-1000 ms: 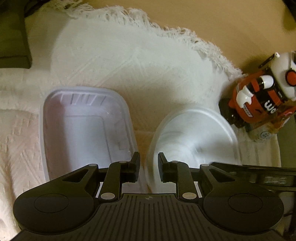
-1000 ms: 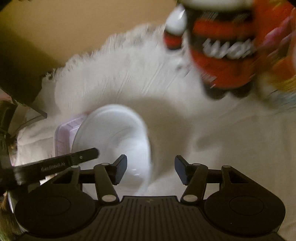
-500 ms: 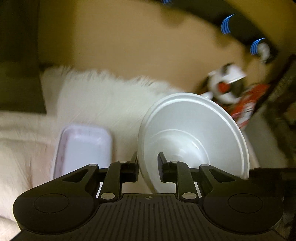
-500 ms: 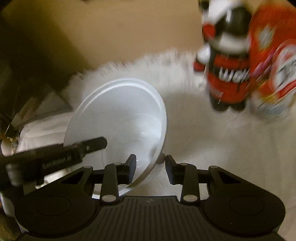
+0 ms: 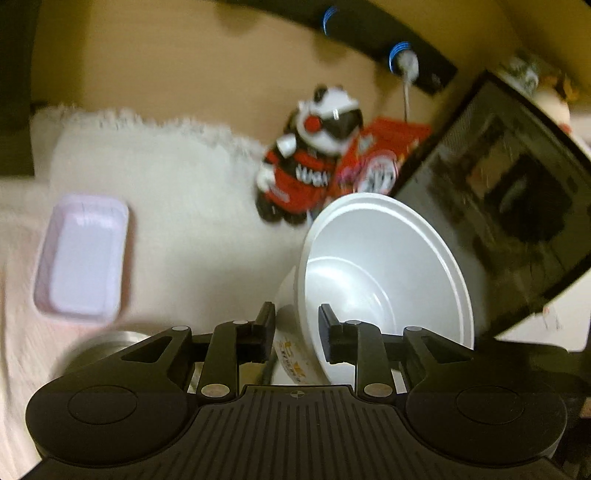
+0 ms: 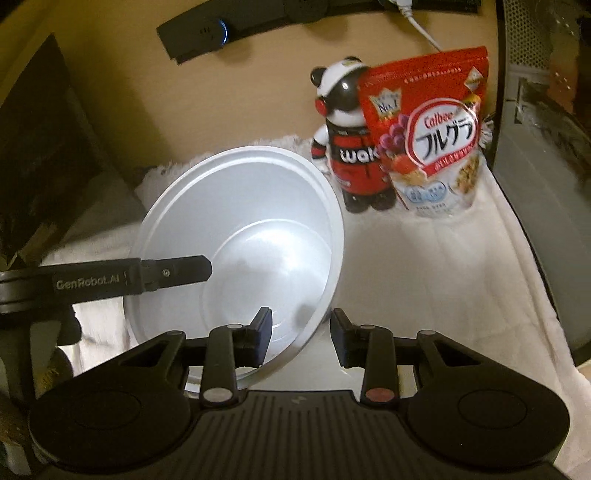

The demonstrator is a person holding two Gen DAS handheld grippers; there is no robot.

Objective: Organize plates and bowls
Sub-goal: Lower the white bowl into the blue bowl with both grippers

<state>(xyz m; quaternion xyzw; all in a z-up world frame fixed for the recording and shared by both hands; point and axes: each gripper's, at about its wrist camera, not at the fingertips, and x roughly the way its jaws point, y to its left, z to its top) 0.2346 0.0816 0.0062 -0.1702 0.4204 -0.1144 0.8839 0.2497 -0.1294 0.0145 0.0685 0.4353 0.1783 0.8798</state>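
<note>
Bowl, white, tilted, apparently pinched by both fingers.

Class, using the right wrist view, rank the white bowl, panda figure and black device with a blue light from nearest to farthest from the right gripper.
1. White bowl: rim between the right gripper jaws.
2. Panda figure: upper middle, standing on the cloth.
3. Black device: top left, beyond the cloth.

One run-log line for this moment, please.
left gripper: on white bowl rim, jaws just eased wider | right gripper: shut on opposite rim | bowl tilted above cloth
</note>
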